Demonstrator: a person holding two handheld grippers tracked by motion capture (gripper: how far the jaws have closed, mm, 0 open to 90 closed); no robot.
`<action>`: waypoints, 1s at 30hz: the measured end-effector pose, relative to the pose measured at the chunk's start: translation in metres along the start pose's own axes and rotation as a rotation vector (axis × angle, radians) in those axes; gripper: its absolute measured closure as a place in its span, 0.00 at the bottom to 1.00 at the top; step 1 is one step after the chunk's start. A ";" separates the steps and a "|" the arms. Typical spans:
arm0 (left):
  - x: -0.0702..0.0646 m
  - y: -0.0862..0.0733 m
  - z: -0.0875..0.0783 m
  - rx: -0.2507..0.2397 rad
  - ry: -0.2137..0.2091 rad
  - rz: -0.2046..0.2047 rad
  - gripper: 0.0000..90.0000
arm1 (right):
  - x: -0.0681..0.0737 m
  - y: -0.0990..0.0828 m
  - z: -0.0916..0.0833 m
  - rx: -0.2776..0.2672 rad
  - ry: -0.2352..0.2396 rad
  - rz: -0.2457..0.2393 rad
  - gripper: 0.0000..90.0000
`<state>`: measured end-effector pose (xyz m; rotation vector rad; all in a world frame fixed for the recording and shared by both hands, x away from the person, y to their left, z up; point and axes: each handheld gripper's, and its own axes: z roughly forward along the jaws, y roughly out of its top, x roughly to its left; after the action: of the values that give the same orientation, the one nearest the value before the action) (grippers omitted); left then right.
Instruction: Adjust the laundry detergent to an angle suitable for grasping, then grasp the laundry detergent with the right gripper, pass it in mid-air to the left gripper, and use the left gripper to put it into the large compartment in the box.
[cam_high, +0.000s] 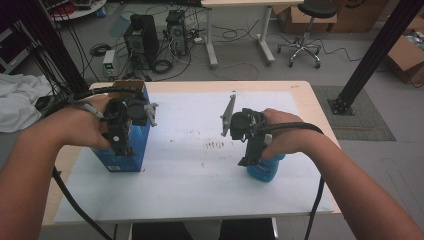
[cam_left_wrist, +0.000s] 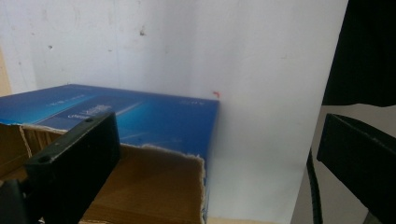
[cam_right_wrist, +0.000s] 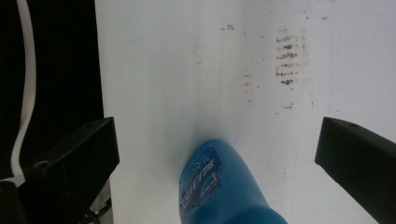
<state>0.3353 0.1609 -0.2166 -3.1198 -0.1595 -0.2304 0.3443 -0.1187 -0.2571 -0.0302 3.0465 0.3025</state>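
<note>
Blue box (cam_high: 131, 145) stood near the surface's (cam_high: 200, 170) left edge under the spread left gripper (cam_left_wrist: 219, 154); a blue bottle (cam_right_wrist: 219, 191) sat right, below the spread right gripper (cam_right_wrist: 217, 149), bare room between them.

Box (cam_high: 127, 150) on table (cam_high: 200, 190) left; bottle (cam_high: 264, 169) right, well apart.

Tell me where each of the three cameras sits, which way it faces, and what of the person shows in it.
High view: above the person's side, facing forward and down on the table; both forearms, left gripper and right gripper.
Left gripper view: on that gripper, facing down at the open blue box; its spread jaws.
Right gripper view: on that gripper, facing down at the blue bottle; its spread jaws.
Shared: all show the white sheet.
</note>
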 end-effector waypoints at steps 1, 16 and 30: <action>0.000 0.001 0.000 0.001 0.001 0.001 0.00 | 0.000 0.000 0.000 -0.001 0.001 -0.002 0.00; 0.000 0.010 0.000 0.006 -0.001 0.011 0.00 | -0.002 -0.005 -0.004 -0.011 -0.001 0.000 0.00; 0.000 0.012 -0.003 0.000 0.014 0.026 0.00 | -0.006 -0.003 0.001 0.008 -0.005 0.001 0.00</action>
<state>0.3361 0.1490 -0.2136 -3.1170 -0.1194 -0.2523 0.3505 -0.1219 -0.2580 -0.0278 3.0430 0.2904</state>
